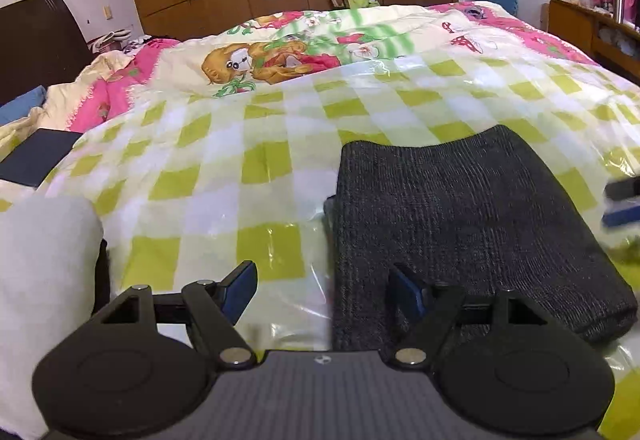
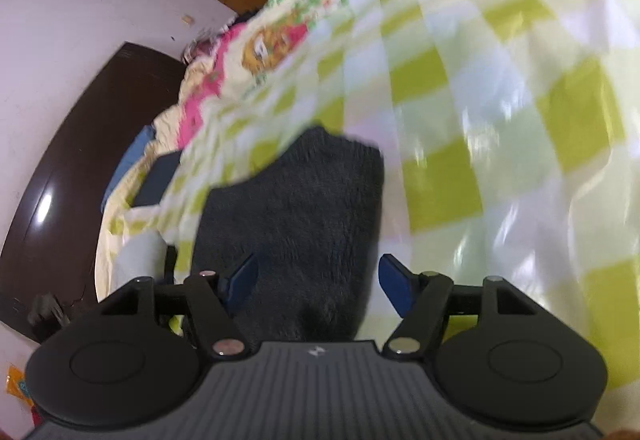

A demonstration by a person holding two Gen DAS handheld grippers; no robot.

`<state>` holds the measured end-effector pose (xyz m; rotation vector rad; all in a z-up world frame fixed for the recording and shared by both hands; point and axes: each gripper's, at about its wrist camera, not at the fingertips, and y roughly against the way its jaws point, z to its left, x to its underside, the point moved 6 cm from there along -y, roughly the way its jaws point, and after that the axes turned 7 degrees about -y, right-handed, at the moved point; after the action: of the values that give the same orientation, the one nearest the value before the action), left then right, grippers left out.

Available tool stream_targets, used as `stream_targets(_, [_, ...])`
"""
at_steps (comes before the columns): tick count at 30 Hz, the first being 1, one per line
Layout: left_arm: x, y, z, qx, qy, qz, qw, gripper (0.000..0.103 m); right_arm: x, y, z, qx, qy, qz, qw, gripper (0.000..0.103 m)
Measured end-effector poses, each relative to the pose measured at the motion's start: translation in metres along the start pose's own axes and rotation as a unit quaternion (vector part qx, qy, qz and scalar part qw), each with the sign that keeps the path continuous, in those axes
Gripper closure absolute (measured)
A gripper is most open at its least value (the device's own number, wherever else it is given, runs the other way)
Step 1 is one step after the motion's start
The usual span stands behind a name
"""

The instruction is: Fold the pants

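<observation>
On the bed: a glossy green-and-white checked sheet is the landmark.
Pants: dark grey, folded into a flat stack on that sheet, near its front edge.
Left gripper: jaws spread, nothing pinched; one finger over the pants' left edge, the other over bare sheet.
Right gripper: jaws apart above the pants, not gripping them.
Beyond the sheet: cartoon quilt.

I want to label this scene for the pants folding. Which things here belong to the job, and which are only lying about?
Belong to the job:
- dark pants, folded
- left tongs, open
- right tongs, open
- checked plastic sheet under the pants

Only lying about:
- cartoon quilt
- dark flat book-like item
- blue cloth
</observation>
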<state>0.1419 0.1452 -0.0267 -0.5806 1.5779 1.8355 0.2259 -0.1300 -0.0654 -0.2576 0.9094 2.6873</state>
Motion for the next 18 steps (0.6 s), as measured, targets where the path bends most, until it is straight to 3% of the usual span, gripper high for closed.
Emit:
stream_targets(3, [0.003,-0.018,0.001,0.025,0.003,0.026,0.9993,0.017,0.01,-0.031,-0.005,-0.017,-0.037,0.032,0.999,0.034])
stream_targets(6, [0.007,-0.028,0.005,0.039,0.018,0.032,0.9985,0.011,0.014,-0.051,0.005,-0.015,-0.016,0.033,0.999,0.038])
stream_targets(8, [0.01,-0.029,0.008,0.05,0.041,0.036,0.9973,0.011,0.008,-0.054,0.005,-0.003,-0.022,0.033,0.999,0.056])
stream_targets(10, [0.014,-0.028,0.006,0.067,0.054,0.041,0.9954,0.012,-0.001,-0.049,0.002,-0.017,-0.025,0.037,0.999,0.072])
stream_targets(18, [-0.003,-0.035,-0.055,0.138,0.048,0.034,0.9886,0.018,-0.038,-0.022,-0.014,0.02,0.015,0.037,0.999,0.076])
